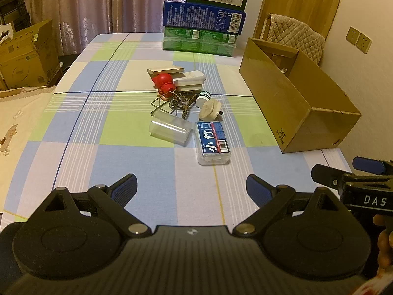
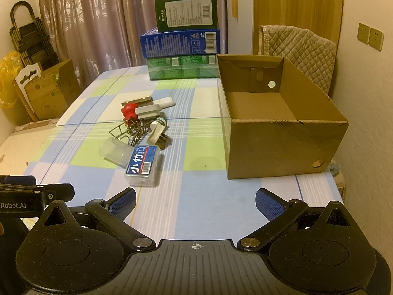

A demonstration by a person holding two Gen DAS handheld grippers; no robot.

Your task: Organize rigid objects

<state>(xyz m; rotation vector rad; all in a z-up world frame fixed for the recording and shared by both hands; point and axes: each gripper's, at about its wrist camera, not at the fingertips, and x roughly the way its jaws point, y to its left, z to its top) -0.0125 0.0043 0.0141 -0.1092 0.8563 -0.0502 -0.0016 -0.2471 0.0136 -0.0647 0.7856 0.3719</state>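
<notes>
Both of your tools hover low over the near edge of the counter (image 2: 196, 204), side by side, and each is spread wide with nothing between its pads. The clutter sits ahead of them in mid-counter, and the open cardboard box (image 2: 285, 132) stands to the right of it, empty as far as you can see.

The nearest piece is the clear toothpick case with the blue label (image 1: 213, 143). From your left tool (image 1: 191, 186) it lies almost straight ahead and a touch right. From your right tool (image 2: 196, 202) it lies ahead and off to the left, while the box is ahead and right of that tool. The case's long axis runs near to far, roughly in line with your left tool's fingers, so those pads would close across its short width without much turning.

Just left of the case, touching or nearly so, lies a clear plastic cup (image 1: 169, 130) on its side. Farther on are a round wooden piece (image 1: 210, 109), a wire holder (image 1: 159, 105), a red figurine (image 1: 165, 81) and pale flat blocks (image 1: 188, 81), packed closely.
</notes>
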